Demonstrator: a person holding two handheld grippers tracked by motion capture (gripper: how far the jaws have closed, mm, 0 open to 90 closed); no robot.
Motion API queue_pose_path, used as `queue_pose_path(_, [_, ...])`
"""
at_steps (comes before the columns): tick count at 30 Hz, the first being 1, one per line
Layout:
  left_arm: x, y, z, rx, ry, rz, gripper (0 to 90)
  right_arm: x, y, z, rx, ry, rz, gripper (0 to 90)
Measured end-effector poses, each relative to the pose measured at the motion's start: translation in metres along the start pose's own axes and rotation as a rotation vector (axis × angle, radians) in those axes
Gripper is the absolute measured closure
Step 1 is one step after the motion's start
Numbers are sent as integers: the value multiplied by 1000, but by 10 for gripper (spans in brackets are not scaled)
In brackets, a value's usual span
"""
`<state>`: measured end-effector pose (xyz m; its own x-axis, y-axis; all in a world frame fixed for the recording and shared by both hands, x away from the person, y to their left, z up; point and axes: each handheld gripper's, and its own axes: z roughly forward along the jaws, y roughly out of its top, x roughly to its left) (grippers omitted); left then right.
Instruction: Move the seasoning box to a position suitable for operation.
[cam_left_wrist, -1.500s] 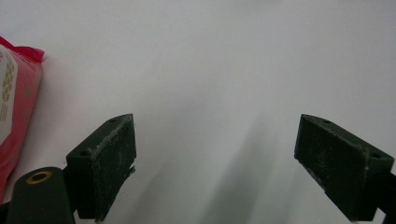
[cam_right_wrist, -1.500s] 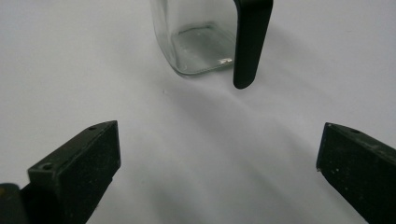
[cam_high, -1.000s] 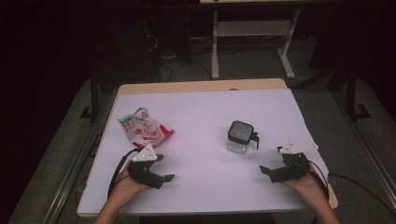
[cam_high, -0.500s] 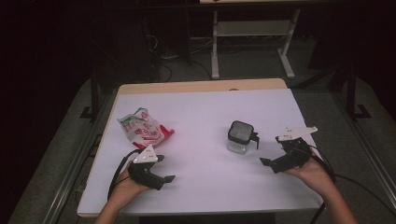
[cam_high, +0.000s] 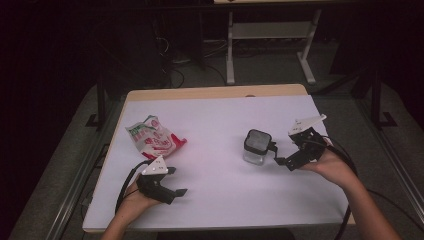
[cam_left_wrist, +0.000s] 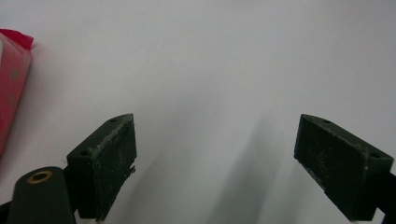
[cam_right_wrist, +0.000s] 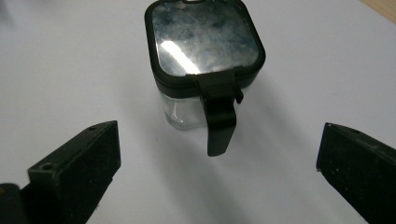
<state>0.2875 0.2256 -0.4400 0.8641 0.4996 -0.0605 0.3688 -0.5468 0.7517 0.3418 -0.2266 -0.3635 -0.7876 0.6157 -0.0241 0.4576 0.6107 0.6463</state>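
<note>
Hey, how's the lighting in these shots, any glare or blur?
High view: the table is brightly lit, surroundings dark. Right gripper view: glare on the jar lid, jaws slightly soft. Left gripper view: soft shadows under the jaws, the packet edge blurred.

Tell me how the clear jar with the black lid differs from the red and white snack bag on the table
The jar stands upright and keeps a rigid, squarish shape; the snack bag lies flat and crumpled. The jar is clear with a black latched lid; the snack bag is printed in red, white and green. The jar sits just ahead of the open right gripper; the snack bag lies beyond the open left gripper, toward the table's left side. Both rest untouched on the white table.
</note>
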Motion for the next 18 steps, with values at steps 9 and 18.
queue_pose_path(9, [-1, 0, 1, 3, -9, 2, 127, -3, 32, 14, 81, 16, -84, 0])
queue_pose_path(18, [-2, 0, 1, 5, -15, 5, 128, -4, 56, 28, 141, 31, -135, 0])
